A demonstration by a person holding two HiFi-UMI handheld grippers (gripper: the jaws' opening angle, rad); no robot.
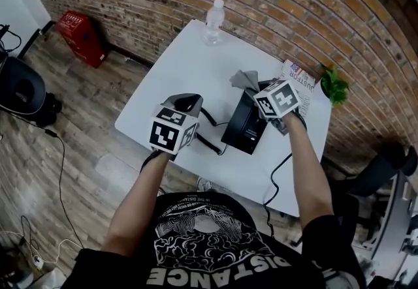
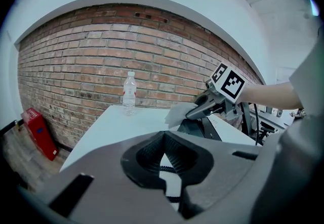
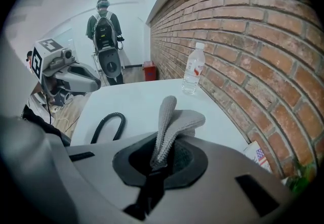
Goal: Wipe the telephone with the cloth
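The black telephone [image 1: 245, 126] sits on the white table [image 1: 189, 59], and its coiled cord [image 1: 208, 141] trails to the left. My right gripper [image 1: 257, 88] hovers over the phone's far end, shut on a grey knitted cloth [image 1: 244, 78]. In the right gripper view the cloth [image 3: 173, 119] sticks up and folds over from between the jaws. My left gripper [image 1: 189, 102] hangs left of the phone above the cord, its jaws shut with nothing in them. The left gripper view shows the phone [image 2: 198, 129] below the right gripper [image 2: 194, 114] and the cloth [image 2: 176, 115].
A water bottle [image 1: 213, 22] stands at the table's far edge near the brick wall. A printed leaflet [image 1: 299, 79] and a small plant [image 1: 334, 87] are at the right. A red box [image 1: 81, 36] lies on the floor. A person [image 3: 104, 28] stands in the background.
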